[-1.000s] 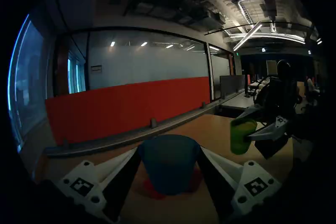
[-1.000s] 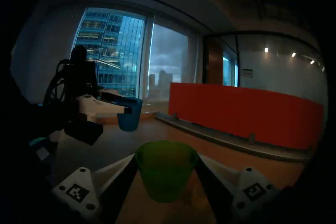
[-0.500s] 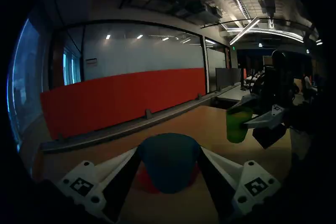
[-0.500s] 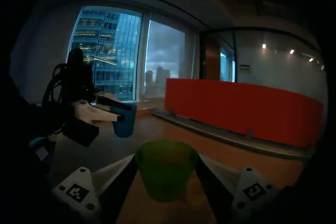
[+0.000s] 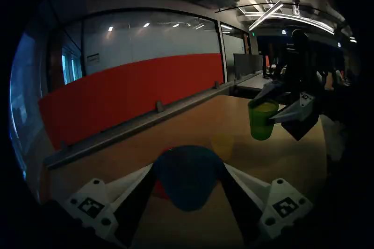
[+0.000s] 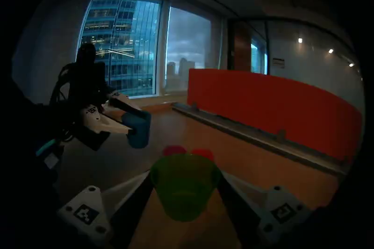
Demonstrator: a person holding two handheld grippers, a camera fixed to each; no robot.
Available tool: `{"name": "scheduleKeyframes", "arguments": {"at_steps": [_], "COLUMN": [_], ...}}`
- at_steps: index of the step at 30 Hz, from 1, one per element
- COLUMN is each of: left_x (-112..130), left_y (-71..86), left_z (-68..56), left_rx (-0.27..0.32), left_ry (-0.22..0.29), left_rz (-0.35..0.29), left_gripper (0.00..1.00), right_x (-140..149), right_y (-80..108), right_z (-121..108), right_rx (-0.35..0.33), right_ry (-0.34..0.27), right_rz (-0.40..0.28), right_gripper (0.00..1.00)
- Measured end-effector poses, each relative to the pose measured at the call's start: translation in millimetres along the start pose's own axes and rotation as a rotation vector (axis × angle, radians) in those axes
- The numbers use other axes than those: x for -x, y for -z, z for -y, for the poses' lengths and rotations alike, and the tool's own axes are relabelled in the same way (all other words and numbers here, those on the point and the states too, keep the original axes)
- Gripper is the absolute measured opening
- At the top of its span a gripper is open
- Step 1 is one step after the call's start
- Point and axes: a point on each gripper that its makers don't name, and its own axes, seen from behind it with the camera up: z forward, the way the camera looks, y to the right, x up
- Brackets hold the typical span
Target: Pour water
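My left gripper (image 5: 188, 176) is shut on a blue cup (image 5: 188, 184), held upright above the wooden table (image 5: 210, 123). In the right gripper view the same blue cup (image 6: 139, 129) hangs at the left in the left gripper (image 6: 127, 125). My right gripper (image 6: 184, 181) is shut on a green cup (image 6: 184, 192) with liquid inside. The left gripper view shows that green cup (image 5: 260, 120) at the right, upright, in the right gripper (image 5: 270, 113). The two cups are held apart.
A yellow cup (image 5: 222, 145) stands on the table ahead of the blue one, and something red (image 5: 160, 188) peeks out behind it. Two red cups (image 6: 174, 150) (image 6: 203, 153) stand beyond the green cup. A red partition (image 5: 131, 95) and a grey rail (image 5: 140, 125) line the table's far edge.
Both cameras have tipped down toward the table, bringing the yellow and red cups into view. The green cup sits higher in the left gripper view; both cups stay gripped.
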Motion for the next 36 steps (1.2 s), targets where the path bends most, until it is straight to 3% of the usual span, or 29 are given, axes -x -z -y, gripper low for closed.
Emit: {"name": "scheduleKeyframes", "arguments": {"at_steps": [21,36], "left_x": [69,104], "left_y": [-16.6,-34.0], "left_z": [-20.0,-24.0], "left_rx": [0.085,0.124], "left_ry": [-0.053,-0.039], "left_rz": [0.196,0.292], "left_gripper": [0.90,0.90], "right_x": [61,93], "right_y": [-11.7,-20.9], "right_z": [-8,-11], "right_rx": [-0.054,-0.075], "right_ry": [0.015,0.005], "right_rz": [0.190,0.277], "right_gripper": [0.92,0.91]}}
